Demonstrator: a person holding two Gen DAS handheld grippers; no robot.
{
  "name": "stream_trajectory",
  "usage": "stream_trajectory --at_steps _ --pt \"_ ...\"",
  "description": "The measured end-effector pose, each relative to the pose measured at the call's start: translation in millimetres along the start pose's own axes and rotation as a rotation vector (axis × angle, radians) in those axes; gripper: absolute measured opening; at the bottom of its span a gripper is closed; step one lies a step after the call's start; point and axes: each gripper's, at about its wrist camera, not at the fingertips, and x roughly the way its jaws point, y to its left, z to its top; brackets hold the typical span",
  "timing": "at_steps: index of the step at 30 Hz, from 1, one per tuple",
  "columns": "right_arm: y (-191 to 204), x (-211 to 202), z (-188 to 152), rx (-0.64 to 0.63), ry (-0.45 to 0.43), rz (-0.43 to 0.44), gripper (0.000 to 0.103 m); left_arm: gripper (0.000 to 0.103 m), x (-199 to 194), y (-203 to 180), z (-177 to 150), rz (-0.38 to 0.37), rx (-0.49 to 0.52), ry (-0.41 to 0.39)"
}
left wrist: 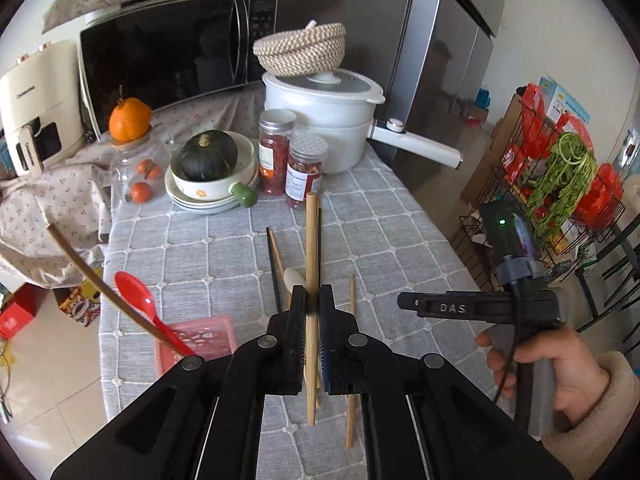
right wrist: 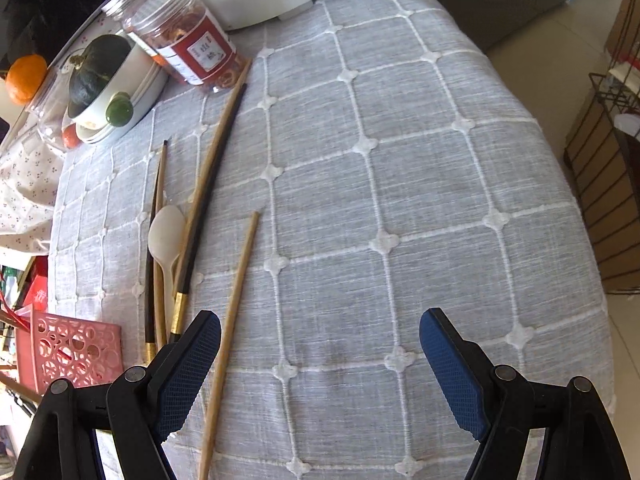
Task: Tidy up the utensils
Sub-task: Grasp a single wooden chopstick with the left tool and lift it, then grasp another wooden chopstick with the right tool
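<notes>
My left gripper [left wrist: 313,300] is shut on a wooden chopstick [left wrist: 311,248] and holds it above the grey checked tablecloth [left wrist: 208,248]. Below it lie more chopsticks [left wrist: 276,268], a white spoon [left wrist: 294,278] and a lone wooden chopstick [left wrist: 351,344]. A pink basket [left wrist: 200,340] at the table's near left holds a red spoon [left wrist: 140,300] and a brown chopstick [left wrist: 92,276]. My right gripper [right wrist: 320,334] is open and empty over the cloth. The lone chopstick [right wrist: 236,304] lies by its left finger; the white spoon [right wrist: 166,236], dark chopsticks [right wrist: 208,196] and pink basket [right wrist: 76,352] lie further left.
At the back stand two jars [left wrist: 292,160], a bowl with a green squash [left wrist: 208,160], a glass teapot with an orange [left wrist: 128,148], a white pot [left wrist: 324,120] and a microwave [left wrist: 168,52]. A wire rack with vegetables [left wrist: 560,184] stands beyond the right table edge.
</notes>
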Motion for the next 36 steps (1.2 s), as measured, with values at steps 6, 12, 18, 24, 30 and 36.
stream_trajectory --at_steps 6,12,18,24,30,36 --pt "25.5 30.7 -0.4 -0.030 0.047 0.029 0.079 0.006 -20.9 25.8 -24.6 -0.040 -0.046 -0.028" --pt "51.8 56.8 0.4 -0.098 0.068 -0.022 0.057 0.006 -26.5 41.2 -36.1 -0.068 -0.053 -0.011" --pt "72.1 66.0 -4.0 -0.191 0.045 -0.136 0.038 0.006 -29.3 49.2 -44.4 -0.074 -0.062 0.001" --pt "69.6 64.8 -6.6 -0.200 0.063 -0.129 0.005 0.006 -36.6 59.5 -49.6 -0.055 -0.080 -0.009" --pt "56.9 15.9 -11.5 -0.183 -0.044 0.004 0.005 0.006 -62.4 66.4 -53.4 -0.034 -0.077 -0.086" --pt "66.6 -50.3 -35.7 -0.224 -0.203 0.094 0.005 0.006 -102.3 69.8 -49.1 -0.043 -0.093 -0.214"
